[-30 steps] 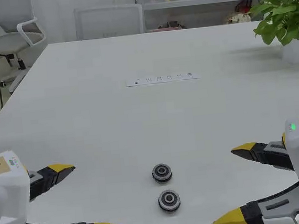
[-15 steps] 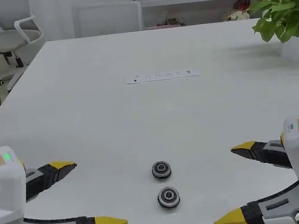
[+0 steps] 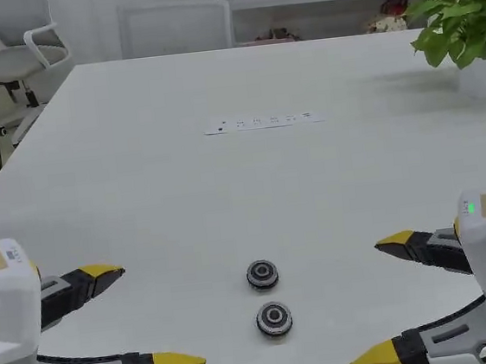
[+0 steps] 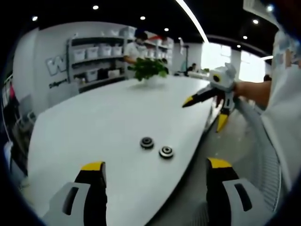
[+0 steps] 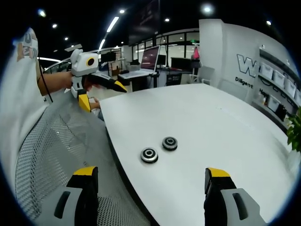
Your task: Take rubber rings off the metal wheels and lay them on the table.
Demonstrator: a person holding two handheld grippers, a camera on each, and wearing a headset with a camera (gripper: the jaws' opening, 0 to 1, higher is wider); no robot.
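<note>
Change: next to nothing among the things; the head view has drifted slightly, both wheels lie as they did a second ago, both grippers keep to the lower corners
Left gripper (image 3: 144, 318): lower left of the head view, jaws spread wide, nothing between them
Right gripper (image 3: 379, 301): lower right, jaws likewise wide apart, holding nothing
Wheels: far wheel (image 3: 262, 274) and near wheel (image 3: 274, 318), lower middle of the head view, lying flat, near each other but apart, between the grippers and touched by neither
Rubber rings (image 3: 260, 320): dark band round each wheel, apparently both still on; none laid on the table (image 3: 227, 192) yet
Stage: judged the very start, approach not yet made
Risk 1: small wheels on a smooth top; a pinch from one side alone would likely skid the wheel rather than lift the ring, so one claw probably has to steady the metal while the other peels
Risk 2: wheels sit close together; reaching for one with jaws this wide could knock the other
Risk 3: both gripper views show the wheels not far in from the table's curved rim; a shove toward the person could send one off
Risk 4: a stretched ring may snap loose and fly
Room: wide bare top above the wheels, up to the power strip (image 3: 263, 122) mid-frame; plant (image 3: 460, 11) upper right and chair (image 3: 3, 51) upper left well apart; bare stretches left and right of the wheels look best for laying rings
</note>
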